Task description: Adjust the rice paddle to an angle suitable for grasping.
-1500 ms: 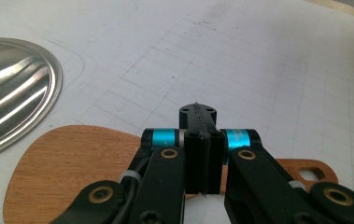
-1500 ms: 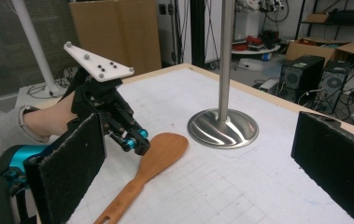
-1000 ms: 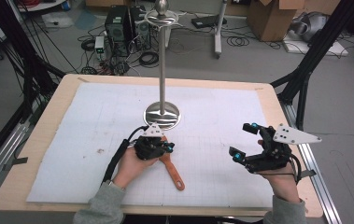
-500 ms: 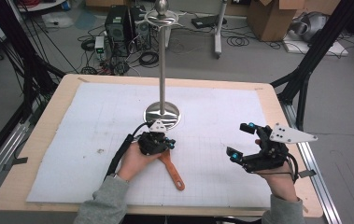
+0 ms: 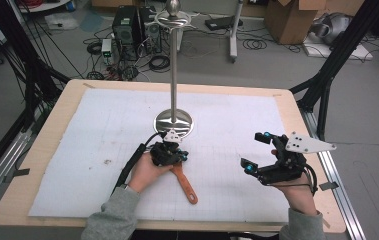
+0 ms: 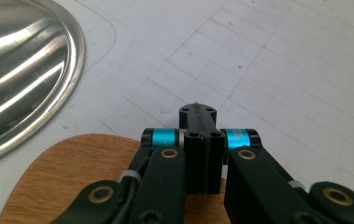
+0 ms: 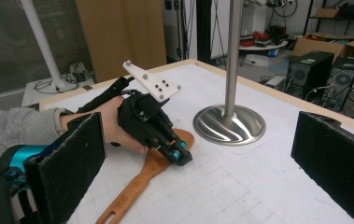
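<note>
Wooden spatula (image 5: pixel 183 176) lies flat on the white mat (image 5: pixel 77 150), blade just beside the stand base (image 5: pixel 174 121), long axis running diagonally with the handle toward you. Your left gripper (image 5: pixel 169 155) sits pinched together over the blade without visibly clamping it, so lifting may leave it behind. Your right gripper (image 5: pixel 257 152) hangs wide, holding nothing.

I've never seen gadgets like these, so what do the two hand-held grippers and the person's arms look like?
Both are black. The left gripper has turquoise bands and brass rivets; the right gripper has wide flat black pads. Each carries a pale three-cornered plate and a black cable. The sleeves are grey.
</note>
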`<state>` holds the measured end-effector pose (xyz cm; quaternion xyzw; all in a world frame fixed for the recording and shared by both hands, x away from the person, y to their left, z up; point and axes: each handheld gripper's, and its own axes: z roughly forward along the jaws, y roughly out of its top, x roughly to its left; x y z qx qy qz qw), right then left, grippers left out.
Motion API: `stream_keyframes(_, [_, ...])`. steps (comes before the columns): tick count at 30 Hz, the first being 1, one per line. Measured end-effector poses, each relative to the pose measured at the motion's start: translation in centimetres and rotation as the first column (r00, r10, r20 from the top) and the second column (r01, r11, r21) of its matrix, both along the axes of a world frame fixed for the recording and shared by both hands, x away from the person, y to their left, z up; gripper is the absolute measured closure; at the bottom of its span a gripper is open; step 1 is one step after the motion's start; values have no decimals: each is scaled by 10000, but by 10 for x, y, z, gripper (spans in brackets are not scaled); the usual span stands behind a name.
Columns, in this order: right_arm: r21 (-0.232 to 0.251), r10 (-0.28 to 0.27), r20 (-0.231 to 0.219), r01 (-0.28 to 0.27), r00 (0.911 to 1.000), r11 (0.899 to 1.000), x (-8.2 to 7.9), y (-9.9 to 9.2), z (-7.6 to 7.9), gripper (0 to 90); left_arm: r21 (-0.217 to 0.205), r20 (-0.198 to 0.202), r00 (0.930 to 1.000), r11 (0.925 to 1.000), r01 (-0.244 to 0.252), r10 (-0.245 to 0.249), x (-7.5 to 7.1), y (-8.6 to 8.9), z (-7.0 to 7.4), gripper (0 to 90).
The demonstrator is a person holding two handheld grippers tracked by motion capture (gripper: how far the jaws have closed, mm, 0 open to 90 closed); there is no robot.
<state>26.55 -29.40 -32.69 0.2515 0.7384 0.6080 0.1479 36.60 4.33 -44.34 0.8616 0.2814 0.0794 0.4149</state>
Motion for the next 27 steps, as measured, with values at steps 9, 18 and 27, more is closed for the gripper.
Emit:
stream_keyframes(9, [-3,22,66,-22,10000,10000,1,0,0,18,784,429,9991,9969,34,-68,-9,4,5,897])
stream_keyframes(18, [-173,209,-20,-209,9998,9996,7,10,-1,18,1512,494,9988,9884,-144,70,-16,30,9,897])
stream_keyframes(27, [-258,398,-74,-400,9992,9989,13,20,-1,18,1301,482,9979,9903,-491,432,-23,55,8,897])
